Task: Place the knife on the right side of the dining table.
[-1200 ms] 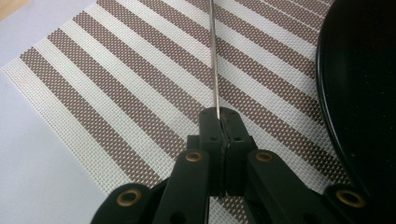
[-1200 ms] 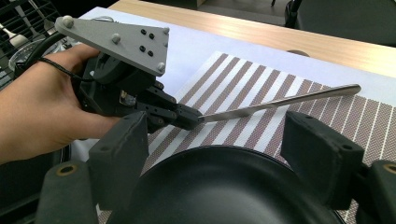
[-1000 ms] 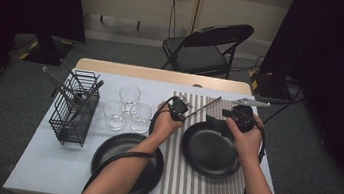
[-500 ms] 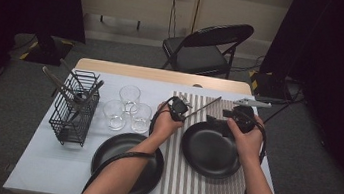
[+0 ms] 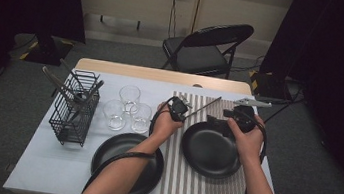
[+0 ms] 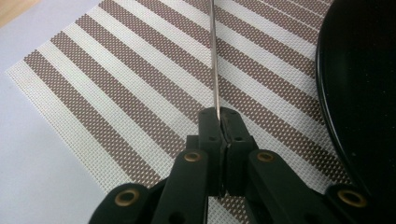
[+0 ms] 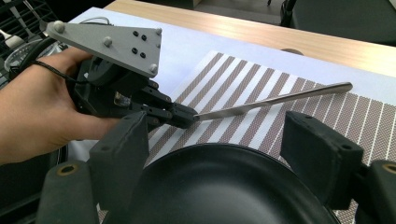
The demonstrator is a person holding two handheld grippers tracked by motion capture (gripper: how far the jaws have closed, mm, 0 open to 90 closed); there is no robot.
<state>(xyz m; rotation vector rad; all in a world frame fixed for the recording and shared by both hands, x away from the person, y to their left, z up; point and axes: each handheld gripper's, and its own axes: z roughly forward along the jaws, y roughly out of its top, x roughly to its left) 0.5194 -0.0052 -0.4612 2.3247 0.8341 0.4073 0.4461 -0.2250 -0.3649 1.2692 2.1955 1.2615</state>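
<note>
My left gripper (image 5: 185, 112) (image 6: 223, 117) is shut on the near end of a thin flat metal utensil (image 5: 206, 105) (image 6: 214, 56) (image 7: 275, 100). The utensil slants up and away over the striped placemat (image 5: 184, 179) (image 6: 116, 93). My right gripper (image 5: 232, 119) (image 7: 217, 158) stands open, its jaws wide apart over the far rim of a black plate (image 5: 211, 150) (image 7: 224, 186) on the mat, with nothing pinched. In the right gripper view, the left gripper (image 7: 187, 114) and its hand sit just beyond that plate.
A second black plate (image 5: 127, 160) lies at the front on the pale cloth. Three clear glasses (image 5: 130, 95) stand left of the mat. A black wire rack (image 5: 75, 109) holding utensils is at the far left. A folding chair (image 5: 206, 51) stands behind the table.
</note>
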